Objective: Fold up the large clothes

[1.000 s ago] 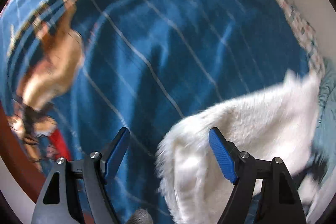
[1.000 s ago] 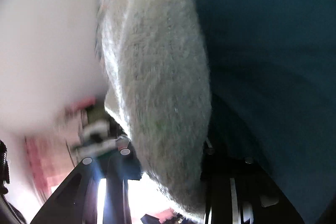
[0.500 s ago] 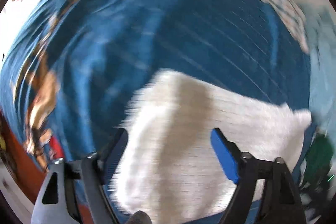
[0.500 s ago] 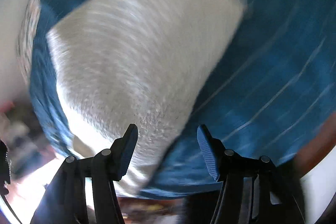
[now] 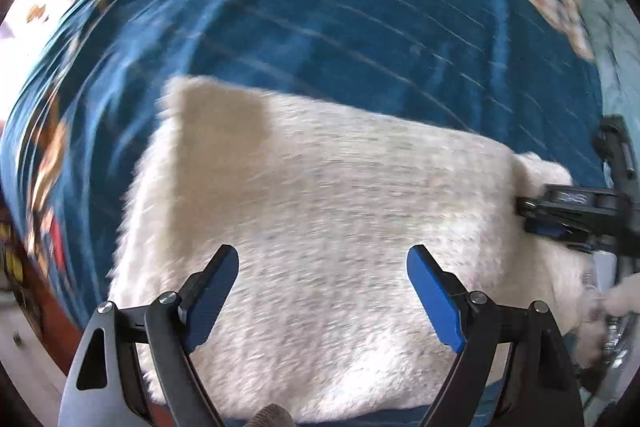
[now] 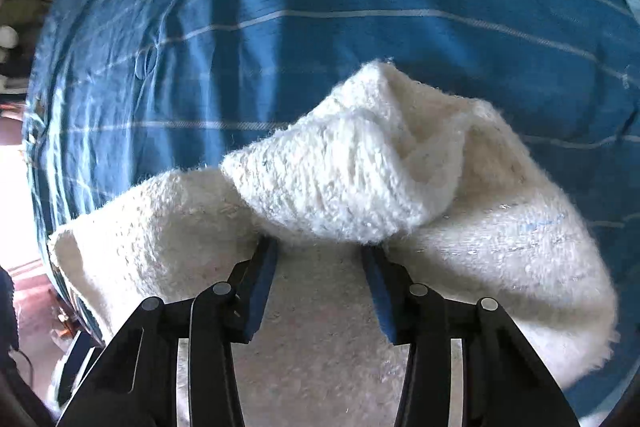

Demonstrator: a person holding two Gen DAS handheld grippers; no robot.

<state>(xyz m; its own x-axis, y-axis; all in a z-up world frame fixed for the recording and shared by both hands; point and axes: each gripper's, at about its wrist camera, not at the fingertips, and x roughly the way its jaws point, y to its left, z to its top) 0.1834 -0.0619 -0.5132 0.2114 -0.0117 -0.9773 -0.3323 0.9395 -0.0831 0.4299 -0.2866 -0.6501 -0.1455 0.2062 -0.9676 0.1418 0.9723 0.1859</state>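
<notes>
Left wrist view: left gripper [image 5: 322, 279] wide open, empty, hovering over white sweater [image 5: 320, 211] spread on blue bedsheet [image 5: 360, 27]. Sweater long axis runs L–R across fingers. Right gripper [image 5: 532, 215] at its far right end, touching it.

Right wrist view: right gripper [image 6: 320, 267] part open, fluffy fold of sweater [image 6: 344, 179] bunched at fingertips; can't tell if pinched. Nearer to the raised fold than left; prob. carries it leftward.
</notes>
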